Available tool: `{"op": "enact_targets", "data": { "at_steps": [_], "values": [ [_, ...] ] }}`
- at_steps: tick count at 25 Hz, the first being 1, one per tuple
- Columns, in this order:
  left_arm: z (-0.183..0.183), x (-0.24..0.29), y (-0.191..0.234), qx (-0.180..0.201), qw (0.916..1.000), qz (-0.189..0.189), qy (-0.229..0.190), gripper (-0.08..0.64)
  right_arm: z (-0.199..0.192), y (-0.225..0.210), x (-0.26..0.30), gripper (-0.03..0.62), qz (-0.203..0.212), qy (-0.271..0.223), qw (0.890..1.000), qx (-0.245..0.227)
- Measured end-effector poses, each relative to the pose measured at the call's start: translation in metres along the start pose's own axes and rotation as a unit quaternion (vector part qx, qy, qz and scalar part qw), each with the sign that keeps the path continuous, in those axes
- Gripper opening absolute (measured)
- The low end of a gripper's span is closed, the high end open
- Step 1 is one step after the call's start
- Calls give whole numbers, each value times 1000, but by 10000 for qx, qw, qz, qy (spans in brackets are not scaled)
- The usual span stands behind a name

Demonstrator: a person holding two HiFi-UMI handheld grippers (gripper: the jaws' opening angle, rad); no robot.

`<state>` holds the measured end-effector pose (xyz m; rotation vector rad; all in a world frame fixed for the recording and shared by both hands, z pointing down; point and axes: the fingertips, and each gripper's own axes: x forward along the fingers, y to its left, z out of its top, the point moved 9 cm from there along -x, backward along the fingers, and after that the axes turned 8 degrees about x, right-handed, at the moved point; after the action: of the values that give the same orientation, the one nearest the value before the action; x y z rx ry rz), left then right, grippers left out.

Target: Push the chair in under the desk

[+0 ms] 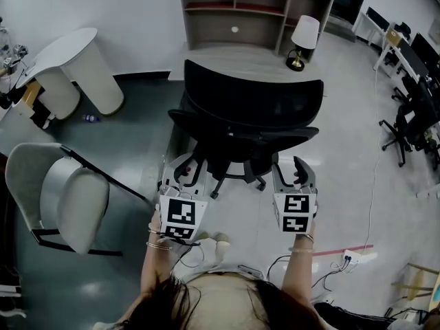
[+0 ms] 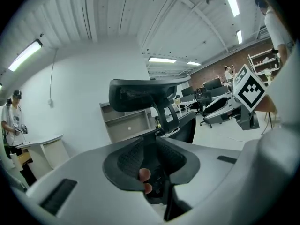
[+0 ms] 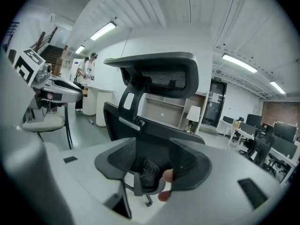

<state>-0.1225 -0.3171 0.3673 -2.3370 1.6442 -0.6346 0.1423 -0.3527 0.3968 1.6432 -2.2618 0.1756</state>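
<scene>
The black mesh office chair (image 1: 247,115) stands in front of me with its back toward me, and its seat reaches toward the pale desk (image 1: 234,62). My left gripper (image 1: 184,169) is just behind the chair's left side. Its jaws stand a narrow gap apart, and only the chair's dark stem shows through the gap in the left gripper view (image 2: 152,165). My right gripper (image 1: 292,167) is behind the chair's right side with its jaws wide apart and nothing between them (image 3: 150,165). The headrest (image 3: 159,69) rises above both. Neither gripper touches the chair.
A table lamp (image 1: 303,41) stands on the desk, in front of a shelf unit (image 1: 254,9). A grey folding chair (image 1: 69,198) and a white rounded table (image 1: 75,67) are at the left. More office chairs (image 1: 412,122) stand at the right. Cables (image 1: 337,261) lie on the floor near my feet.
</scene>
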Motion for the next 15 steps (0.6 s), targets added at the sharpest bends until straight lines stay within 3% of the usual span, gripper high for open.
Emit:
{"op": "enact_targets", "data": {
  "at_steps": [15],
  "values": [
    [-9, -62, -15, -390, 9991, -119, -78, 54, -16, 33, -53, 178, -74, -51, 9991, 425]
  ]
}}
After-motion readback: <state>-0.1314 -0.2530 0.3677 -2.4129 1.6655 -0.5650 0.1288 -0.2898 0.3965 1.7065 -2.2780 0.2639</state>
